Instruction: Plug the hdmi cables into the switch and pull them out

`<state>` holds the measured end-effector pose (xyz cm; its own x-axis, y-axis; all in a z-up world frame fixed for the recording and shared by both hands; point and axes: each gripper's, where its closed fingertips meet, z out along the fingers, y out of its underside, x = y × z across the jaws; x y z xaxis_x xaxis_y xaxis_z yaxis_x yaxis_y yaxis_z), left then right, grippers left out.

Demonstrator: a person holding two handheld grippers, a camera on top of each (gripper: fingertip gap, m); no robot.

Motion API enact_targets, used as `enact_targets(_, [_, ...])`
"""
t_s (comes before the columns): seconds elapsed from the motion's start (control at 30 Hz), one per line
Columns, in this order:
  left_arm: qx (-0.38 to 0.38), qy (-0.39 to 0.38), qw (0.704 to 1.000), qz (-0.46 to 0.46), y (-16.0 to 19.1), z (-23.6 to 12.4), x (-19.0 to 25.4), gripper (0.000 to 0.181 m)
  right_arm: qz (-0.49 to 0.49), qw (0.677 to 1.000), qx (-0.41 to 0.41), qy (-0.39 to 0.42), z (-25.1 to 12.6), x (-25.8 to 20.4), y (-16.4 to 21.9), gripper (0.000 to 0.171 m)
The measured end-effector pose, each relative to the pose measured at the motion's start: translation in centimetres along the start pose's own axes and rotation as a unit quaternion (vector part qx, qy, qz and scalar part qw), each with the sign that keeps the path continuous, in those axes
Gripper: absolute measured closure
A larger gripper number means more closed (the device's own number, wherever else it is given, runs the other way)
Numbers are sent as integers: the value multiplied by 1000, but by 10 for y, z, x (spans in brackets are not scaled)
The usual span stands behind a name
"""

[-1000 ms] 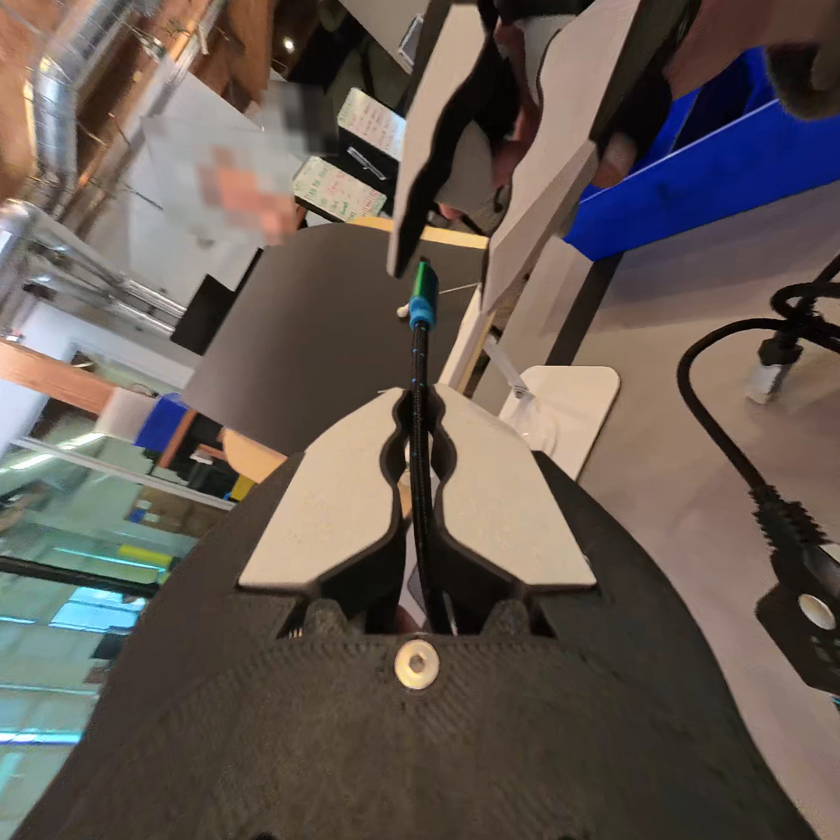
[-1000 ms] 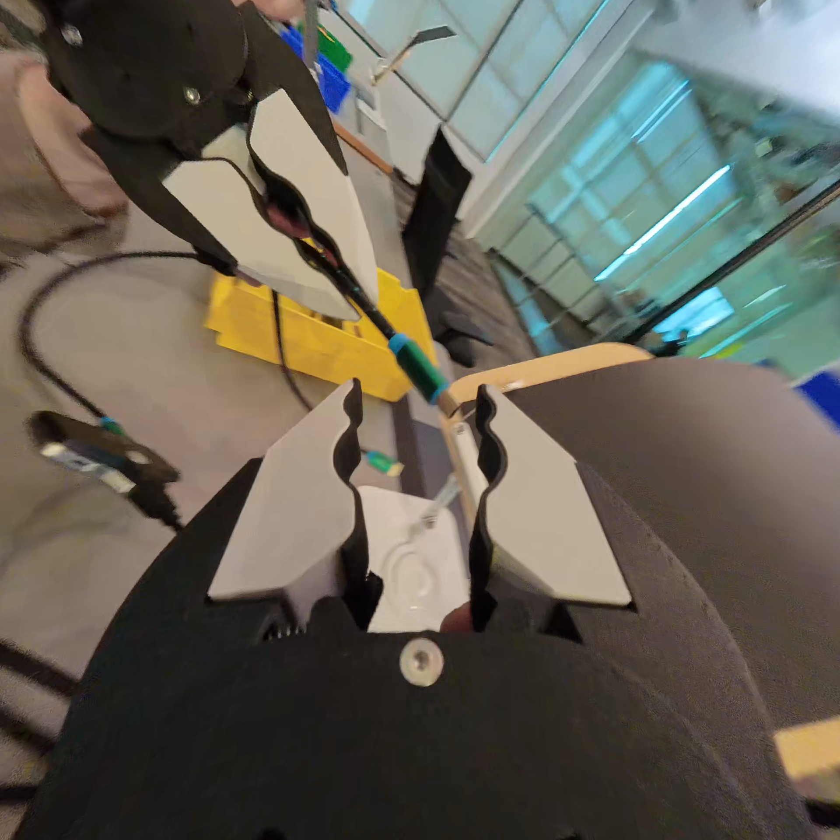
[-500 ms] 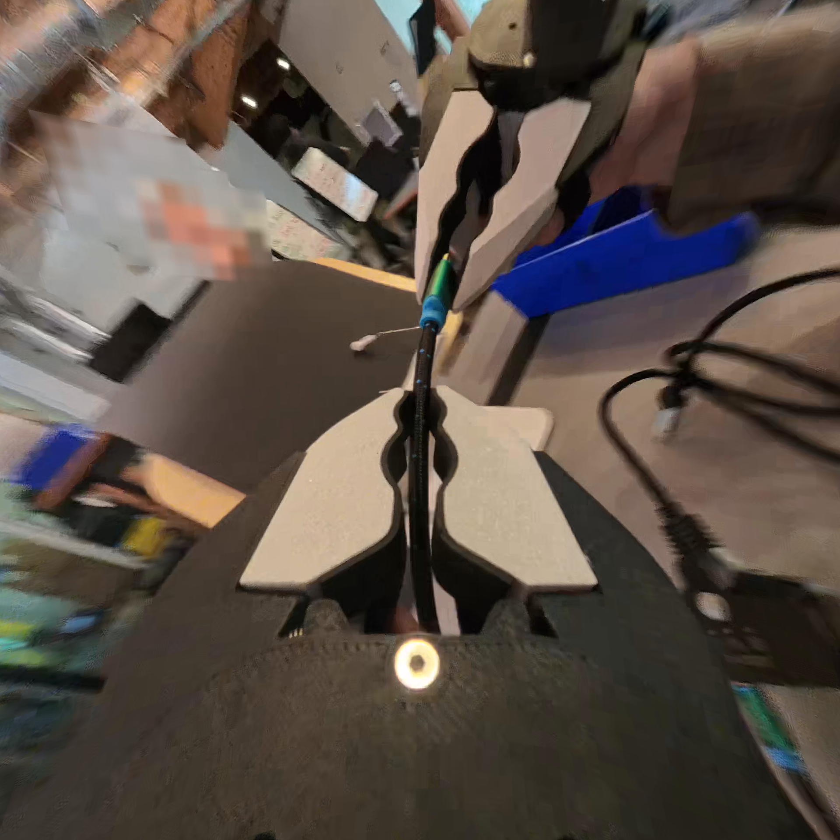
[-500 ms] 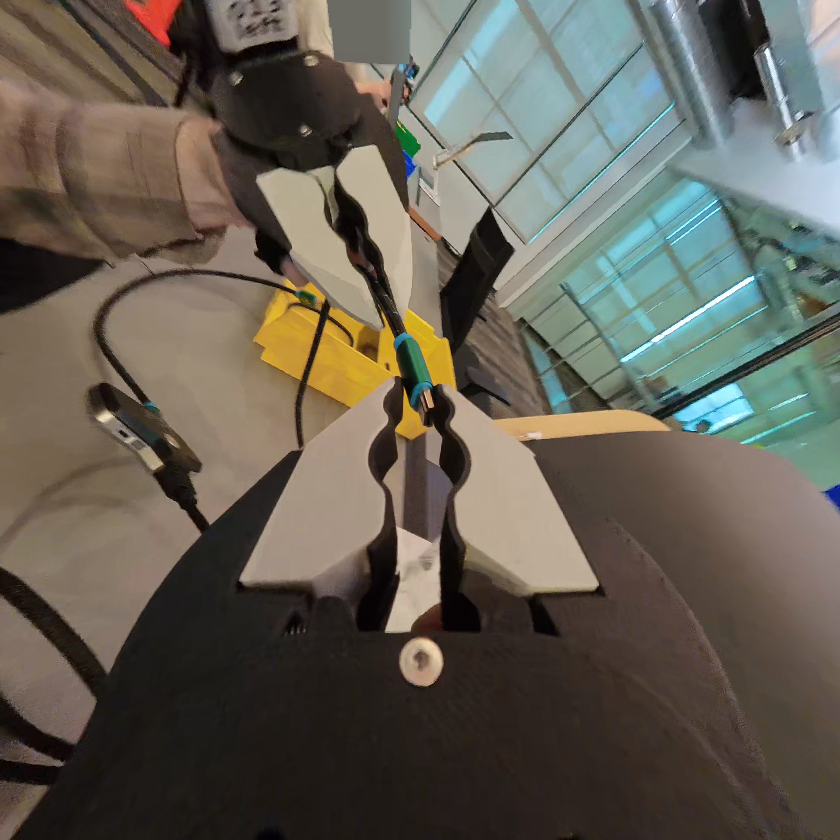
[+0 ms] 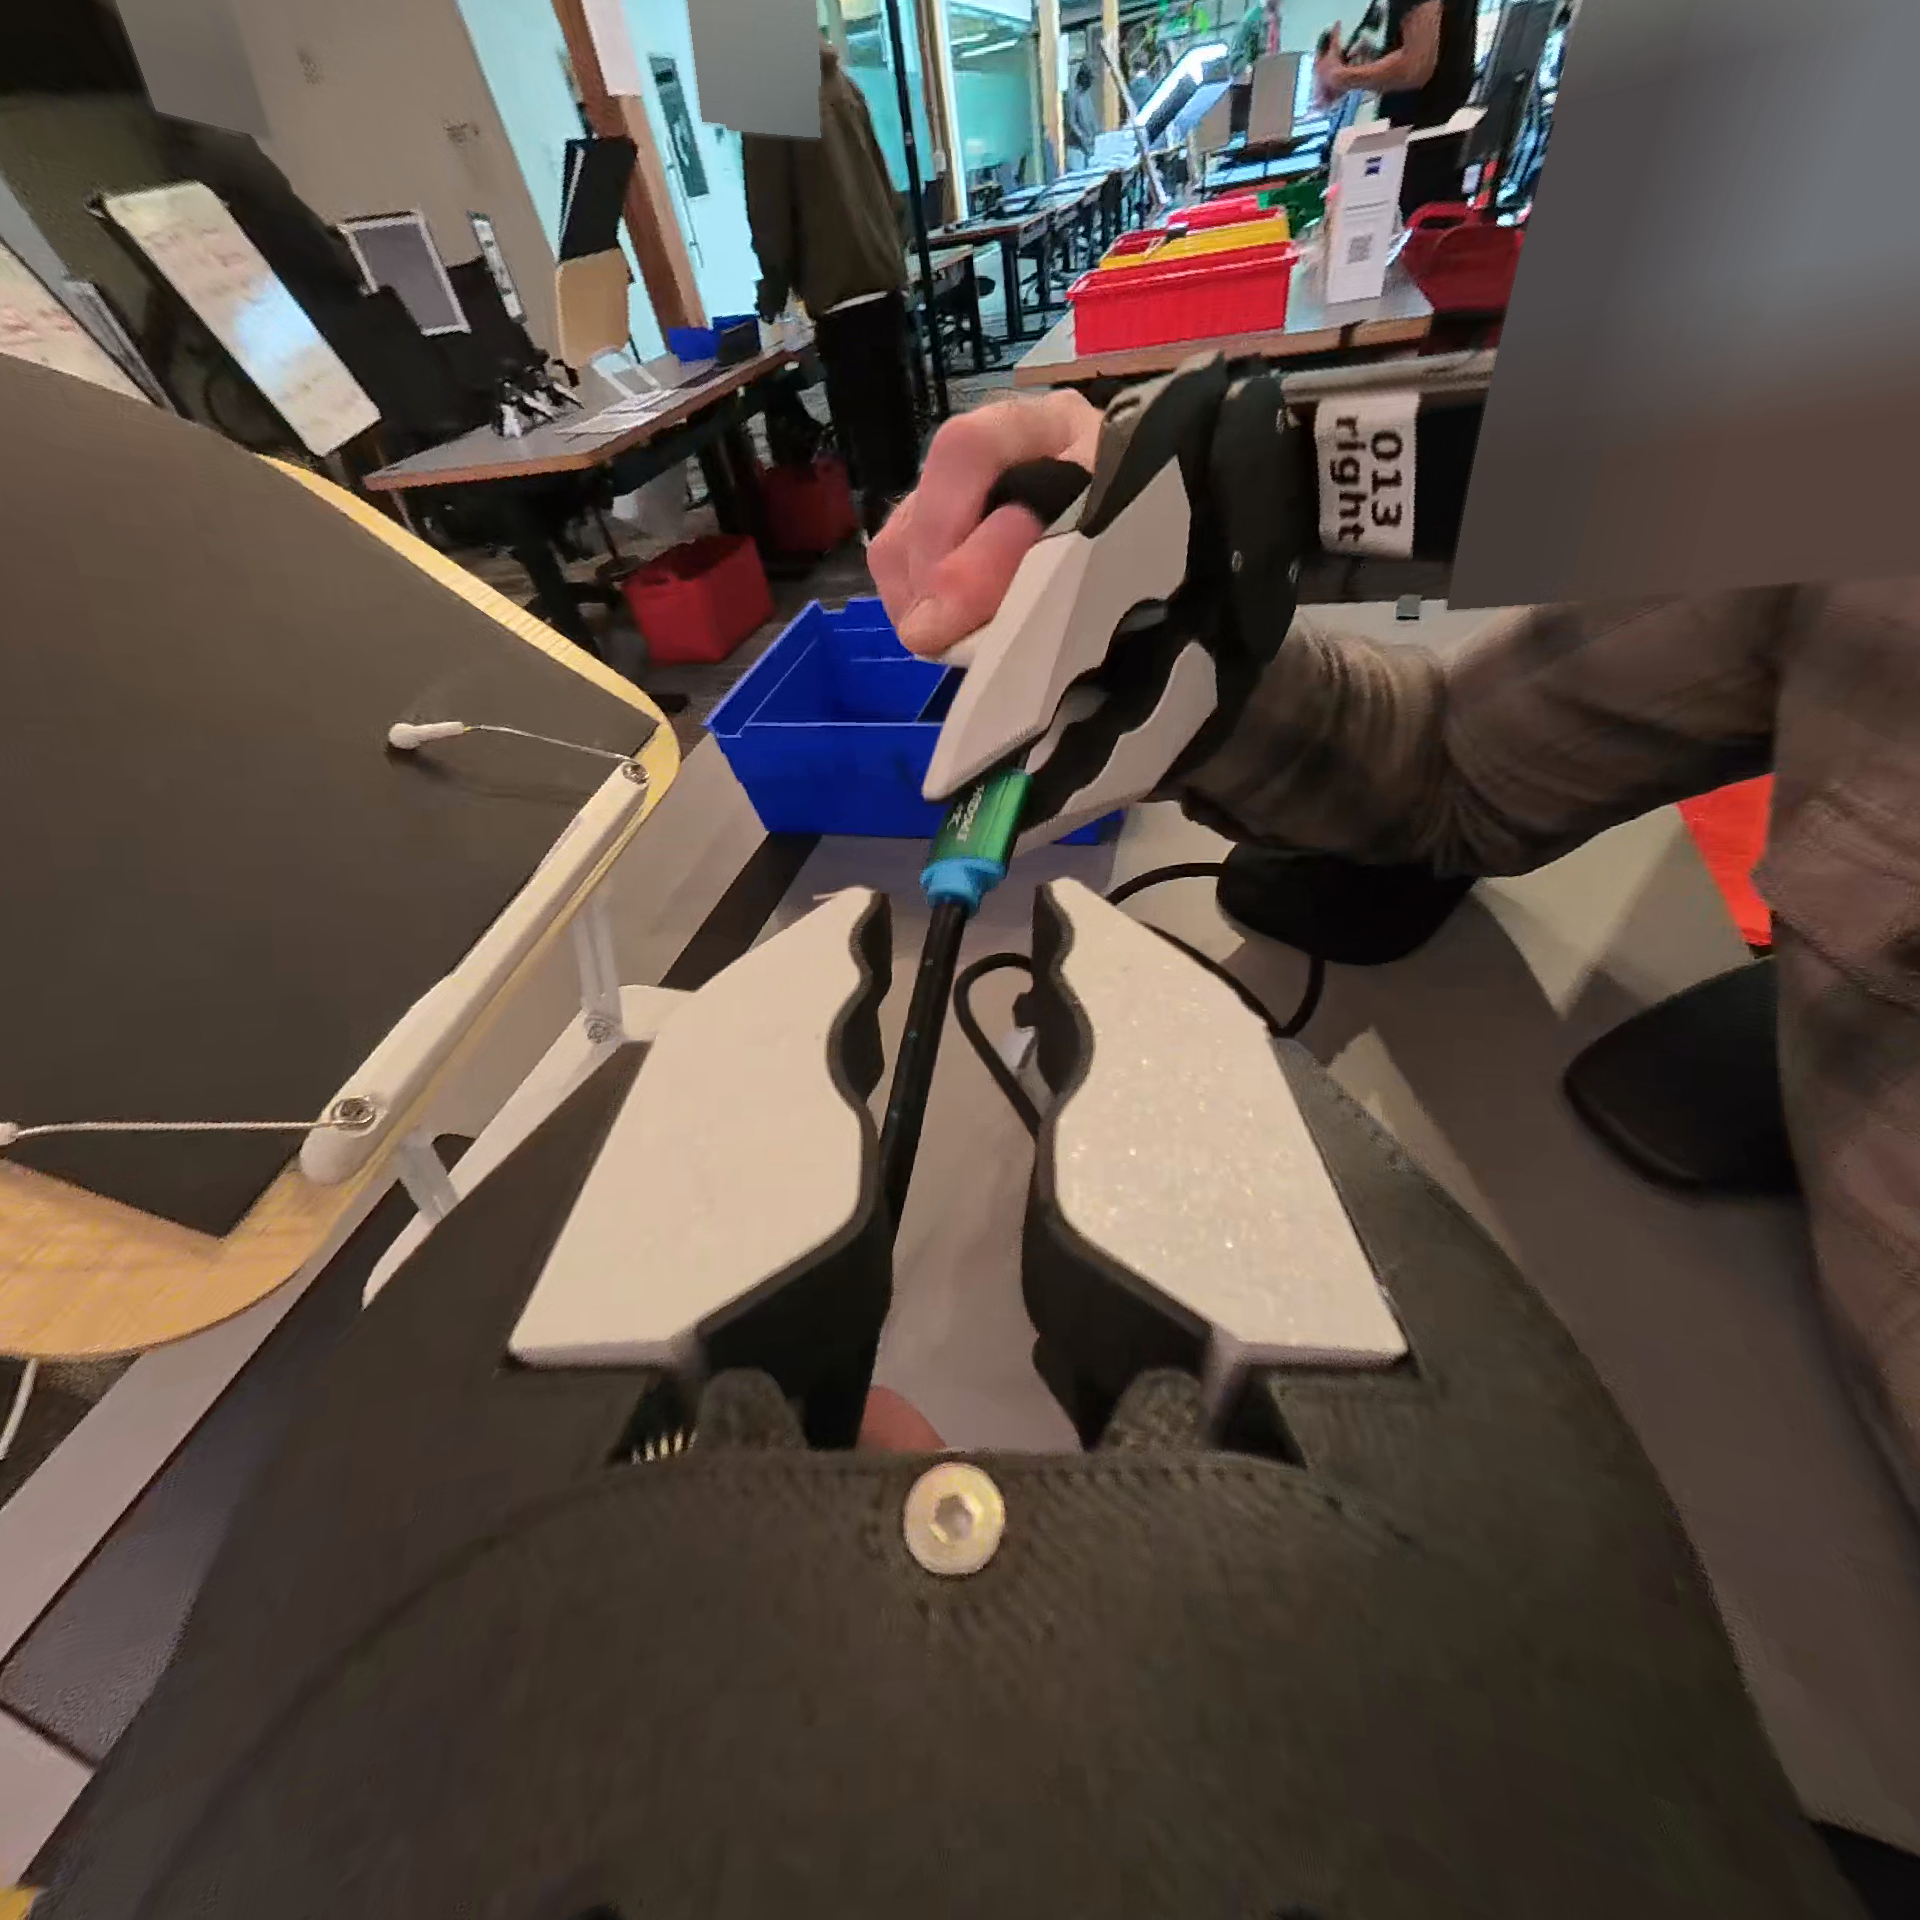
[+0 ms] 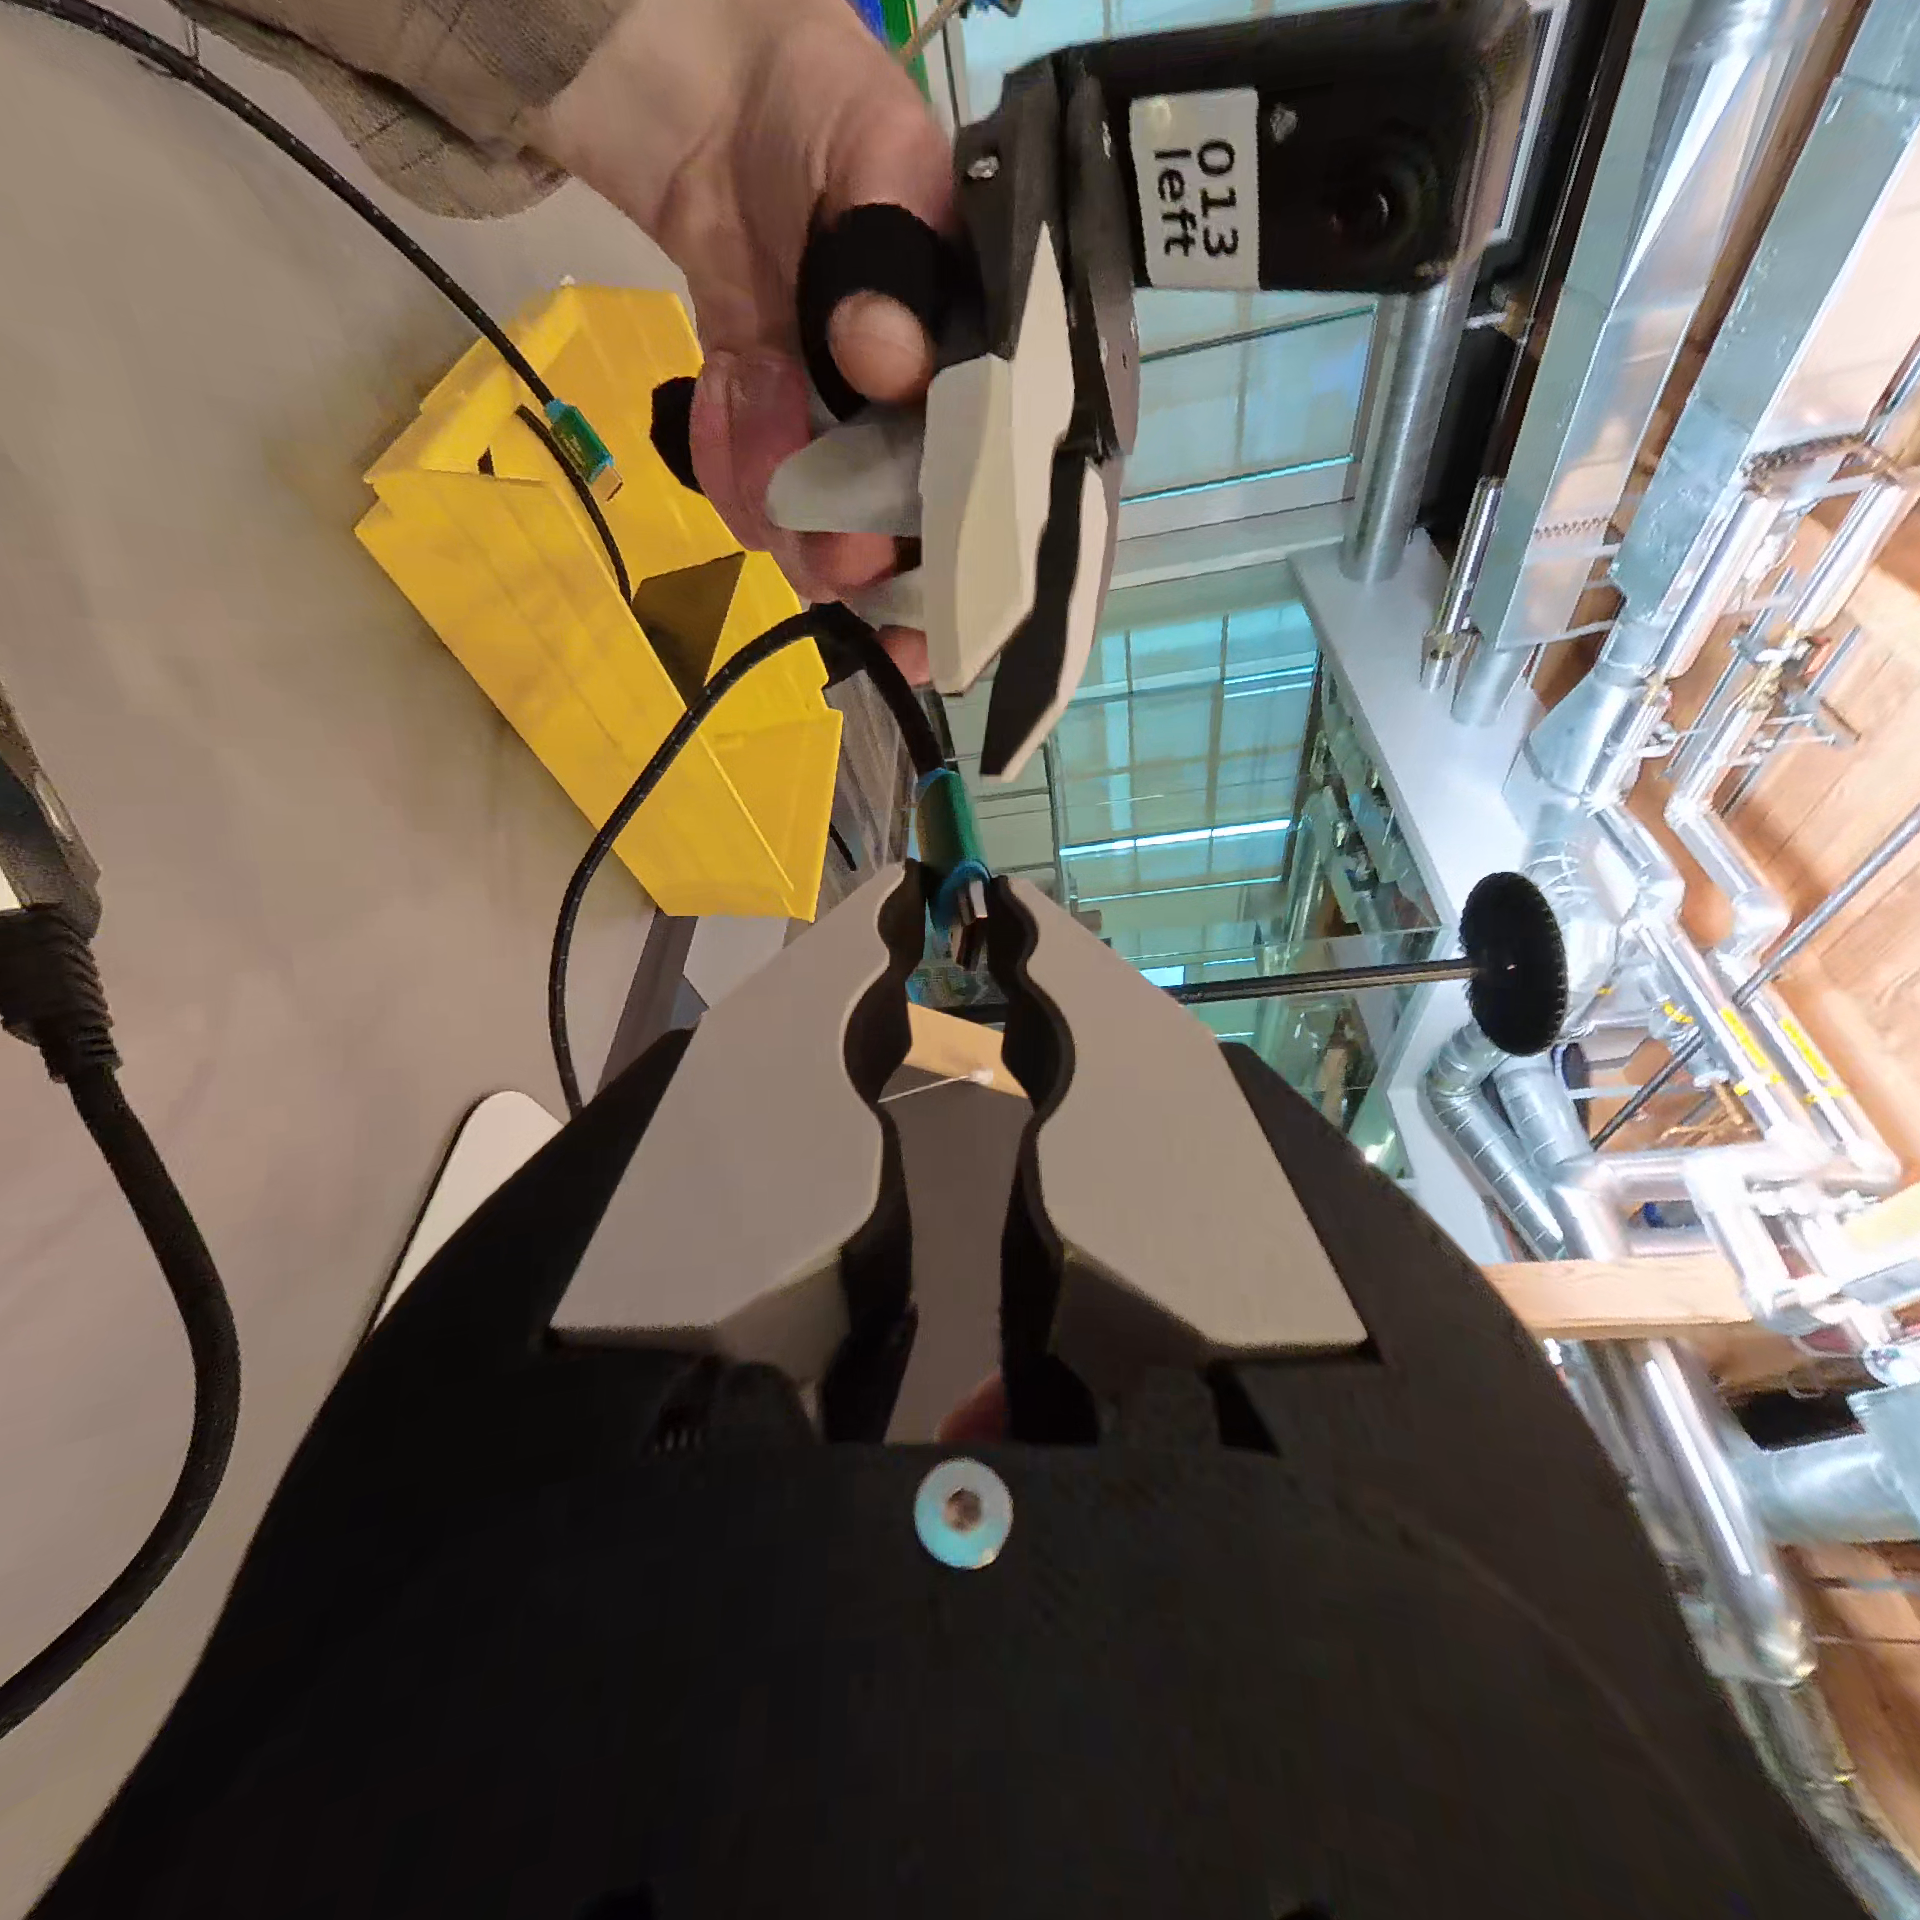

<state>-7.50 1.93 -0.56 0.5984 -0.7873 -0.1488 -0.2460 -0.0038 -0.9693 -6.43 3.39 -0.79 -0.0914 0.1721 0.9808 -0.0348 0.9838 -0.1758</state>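
The left gripper [image 5: 961, 914] has its jaws spread apart, and the black braided cable [image 5: 914, 1060] runs up through the gap, lying against the inner edge of the left-hand finger without being pinched. The right gripper [image 6: 956, 914] has its jaws drawn in on the plug [image 5: 977, 821] at that cable's end, the wavy tips pinching the metal tip of it.

On the left of the left wrist view stands a black board with a pale wooden edge [image 5: 260, 727], with thin wires pinned to a white strip along its rim. Just right of it the cable rises between the fingers to the plug: a glossy green metallic shell with a light blue collar where the braid enters it, held up in the air above the grey table [image 5: 1507, 997]. Beyond the plug sits a blue bin [image 5: 821, 738] on the table. Farther right the right gripper comes down slantwise onto the plug's far end, a hand [image 5: 966, 520] around its handle.

In the right wrist view a thick black cable [image 6: 156, 1195] loops at the left. A yellow bin [image 6: 582, 644] lies farther in, and a second green-shelled plug [image 6: 582, 447] on a thin lead rests over it. To the right the left gripper hangs just above the held plug, its fingertips apart from it.
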Motion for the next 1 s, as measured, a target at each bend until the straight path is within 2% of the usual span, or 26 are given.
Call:
enact_targets(0.2, [-3,6,1000,-2,1,0,2,152,-66,998,-6,-7,7,-14,-15,163])
enact_targets(0.3, [-15,-26,999,11,1,-11,-4,146,-68,998,4,-8,6,-14,-22,163])
enact_targets(0.43, [-32,-22,999,24,6,-18,1,136,-53,998,18,-14,5,-15,-27,163])
enact_targets(0.57, [-47,-7,998,52,10,-10,10,134,-28,998,49,-22,2,-16,-36,163])
enact_targets(0.7, [-32,77,996,11,12,-7,29,116,-46,996,59,-56,-2,-27,-46,163])
enact_targets(0.73, [-17,112,994,-6,10,-11,36,116,-55,995,56,-68,-1,-33,-48,163])
enact_targets(0.8, [-5,133,991,-13,12,-16,38,113,-68,992,58,-88,0,-43,-55,163])
enact_targets(0.93, [-5,172,985,-5,18,-20,48,124,-92,989,57,-100,4,-54,-65,163])
enact_targets(1.0, [-33,185,982,0,29,-15,53,123,-101,988,59,-103,5,-59,-69,163])
